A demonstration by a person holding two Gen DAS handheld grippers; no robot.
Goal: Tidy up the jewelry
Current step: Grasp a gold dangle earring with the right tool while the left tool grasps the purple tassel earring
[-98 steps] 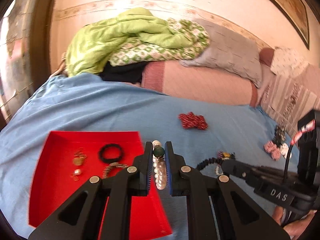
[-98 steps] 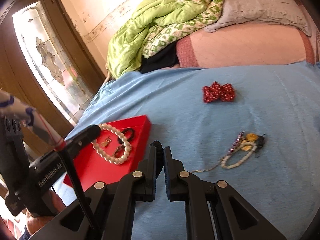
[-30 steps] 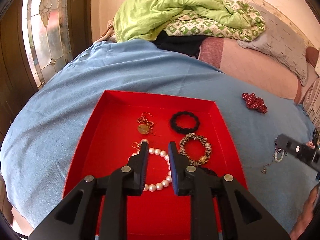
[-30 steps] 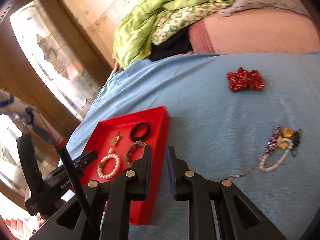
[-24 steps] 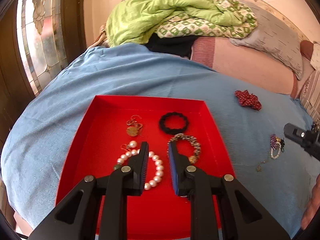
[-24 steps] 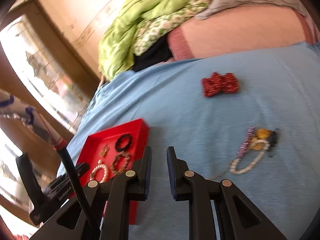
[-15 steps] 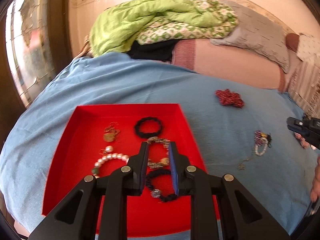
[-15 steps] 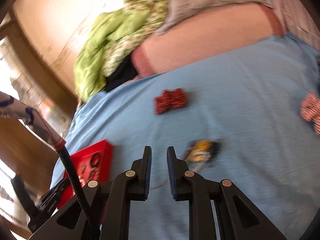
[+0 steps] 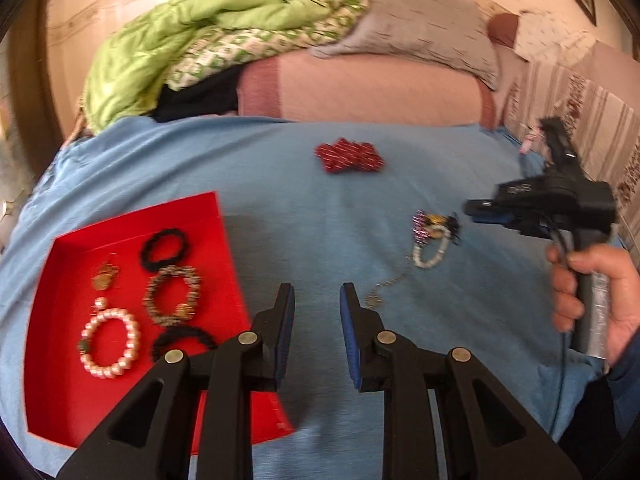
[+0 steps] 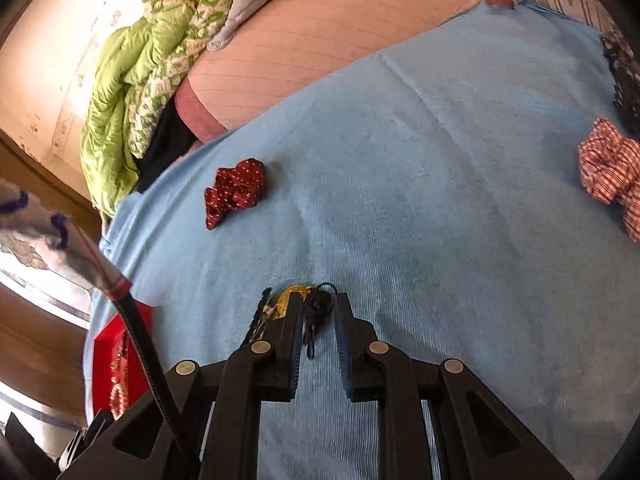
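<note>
- While its jaws gape either side of the jewelry tangle (image 10: 316,306) on the blue bedspread (image 10: 440,200), the right gripper (image 10: 318,312) grips nothing.
- Left gripper (image 9: 317,300) hovers open, empty, beside the red tray (image 9: 56,360) holding a pearl bracelet (image 9: 110,342).

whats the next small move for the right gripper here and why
Probably close the right gripper on the tangle of jewelry. Its jaws are open and the dark piece of that pile already lies between the fingertips on the blue blanket. The red tray holds the sorted pieces, so this pile looks next.
</note>
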